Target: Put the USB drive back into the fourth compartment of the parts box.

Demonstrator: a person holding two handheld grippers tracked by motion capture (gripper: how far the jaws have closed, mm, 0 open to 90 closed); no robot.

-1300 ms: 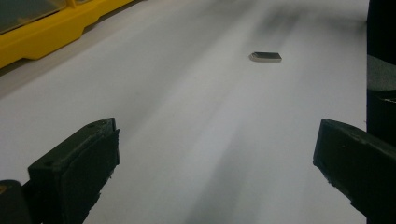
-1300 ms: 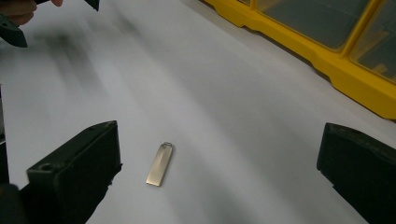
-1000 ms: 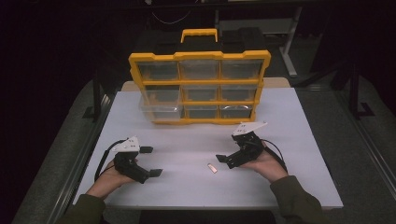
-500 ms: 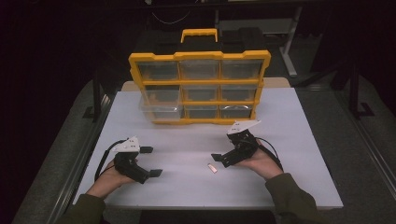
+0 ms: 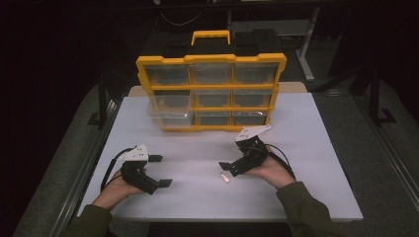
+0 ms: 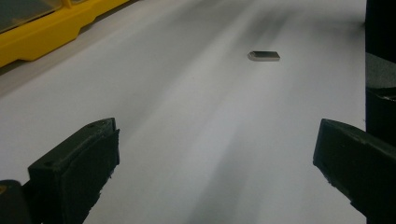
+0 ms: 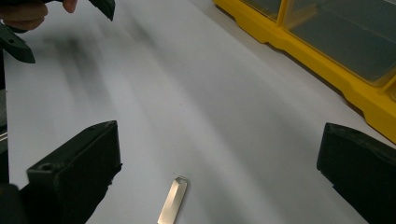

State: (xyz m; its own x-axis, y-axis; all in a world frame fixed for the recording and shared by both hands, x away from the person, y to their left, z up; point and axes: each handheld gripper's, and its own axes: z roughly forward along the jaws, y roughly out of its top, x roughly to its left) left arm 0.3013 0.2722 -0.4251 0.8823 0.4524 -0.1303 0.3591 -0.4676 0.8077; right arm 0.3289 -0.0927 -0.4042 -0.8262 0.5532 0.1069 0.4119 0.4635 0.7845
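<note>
Right tongs [image 5: 231, 168], spread wide, hover just above a small metal strip [image 5: 224, 178] lying flat on the white surface [image 5: 306, 148]. Left tongs [image 5: 160, 171], also spread, rest well apart; a yellow organizer [image 5: 211, 89] stands behind.

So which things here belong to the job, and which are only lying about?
Part of the job:
- metal piece, flat on the table between the open right gripper's jaws
- organizer, one clear drawer pulled out; likely the destination

Not in use:
- left gripper, open, resting apart
- table, just the surface
</note>
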